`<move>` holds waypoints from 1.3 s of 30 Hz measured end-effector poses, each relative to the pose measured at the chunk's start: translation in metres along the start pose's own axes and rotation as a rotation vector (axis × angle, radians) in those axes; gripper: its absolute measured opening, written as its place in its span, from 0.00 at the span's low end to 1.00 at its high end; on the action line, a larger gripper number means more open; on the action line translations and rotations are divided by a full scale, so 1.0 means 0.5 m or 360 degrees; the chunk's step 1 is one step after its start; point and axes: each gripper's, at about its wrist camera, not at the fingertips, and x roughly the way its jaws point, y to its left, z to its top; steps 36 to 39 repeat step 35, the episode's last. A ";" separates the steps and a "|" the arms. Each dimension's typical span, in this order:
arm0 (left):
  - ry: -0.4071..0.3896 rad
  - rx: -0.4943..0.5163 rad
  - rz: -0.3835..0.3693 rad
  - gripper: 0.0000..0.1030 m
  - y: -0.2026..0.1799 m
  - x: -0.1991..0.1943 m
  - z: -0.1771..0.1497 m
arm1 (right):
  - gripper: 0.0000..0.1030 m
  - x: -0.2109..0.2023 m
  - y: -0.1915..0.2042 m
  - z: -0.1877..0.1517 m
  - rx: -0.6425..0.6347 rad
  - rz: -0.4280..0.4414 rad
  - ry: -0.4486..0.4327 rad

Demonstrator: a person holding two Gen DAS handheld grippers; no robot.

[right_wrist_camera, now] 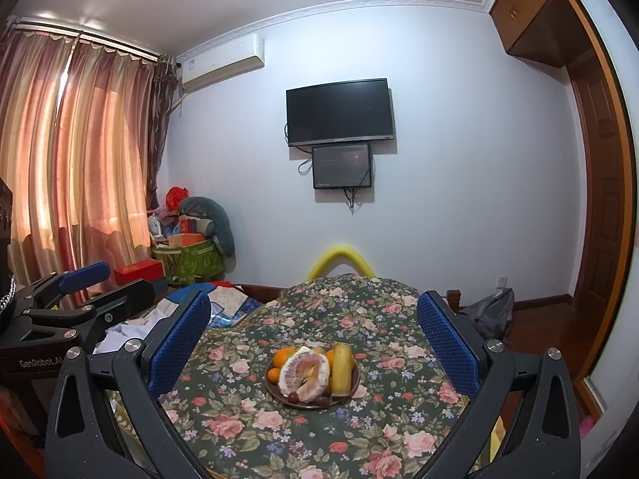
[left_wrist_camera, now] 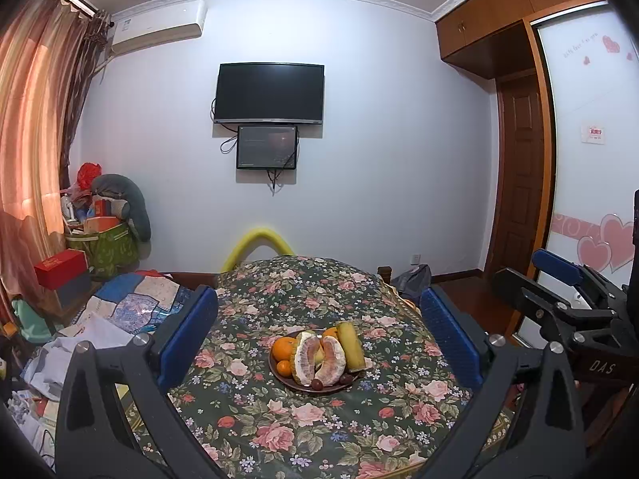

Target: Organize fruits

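Hovering: both tongs held above the near end of the bed point(left_wrist_camera: 319, 431), aimed at the plate point(left_wrist_camera: 279, 377), well apart from it.
Left tongs point(left_wrist_camera: 319, 331): spread wide, nothing between the blue pads point(left_wrist_camera: 191, 331).
Right tongs point(right_wrist_camera: 315, 339): spread wide too, empty (also showing at the right edge of the left view).
Plate: dark, round, resting on the floral quilt near the middle of the bed, fruit heaped on it.
Pomelo point(left_wrist_camera: 319, 357): peeled, split into two pinkish halves leaning together at the plate's centre; soft, wet, likely to tear or shed segments if squeezed, so best cradled low around the pith-covered outside of one half.
Banana point(left_wrist_camera: 351, 345): yellow-green, lying on the plate's right side, touching the pomelo; light, firm enough, bruises easily; best pinched across the middle.
Oranges point(left_wrist_camera: 284, 348): on the left side, a smaller one just below, another showing behind the pomelo; round, firm, apt to roll; best gripped across the widest part.
Small dark fruits point(left_wrist_camera: 317, 384): at the front rim (dates or grapes, cannot tell); tiny, slick, needing a gentle close.
Stage: all fruit sits gathered on the plate, fitting either a finished arrangement or a pile waiting to be sorted.
Footing: quilt soft and uneven, so the plate may tip under a push.
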 end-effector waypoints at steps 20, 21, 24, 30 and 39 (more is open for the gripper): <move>0.0012 -0.0009 -0.0052 1.00 -0.001 -0.001 -0.002 | 1.00 -0.003 -0.002 0.004 0.0016 0.0007 0.0007; 0.0009 -0.0008 -0.0053 1.00 -0.001 -0.002 -0.002 | 1.00 -0.003 -0.002 0.004 0.0016 0.0008 0.0007; 0.0008 -0.0006 -0.0057 1.00 -0.003 -0.003 -0.001 | 1.00 -0.004 -0.002 0.005 0.0020 0.0008 0.0011; 0.0009 0.0006 -0.0069 1.00 -0.006 0.000 -0.004 | 1.00 -0.005 -0.001 0.005 0.0026 0.0008 0.0013; 0.0017 0.0006 -0.0071 1.00 -0.006 0.004 -0.006 | 1.00 -0.003 -0.001 0.004 0.0031 0.0008 0.0021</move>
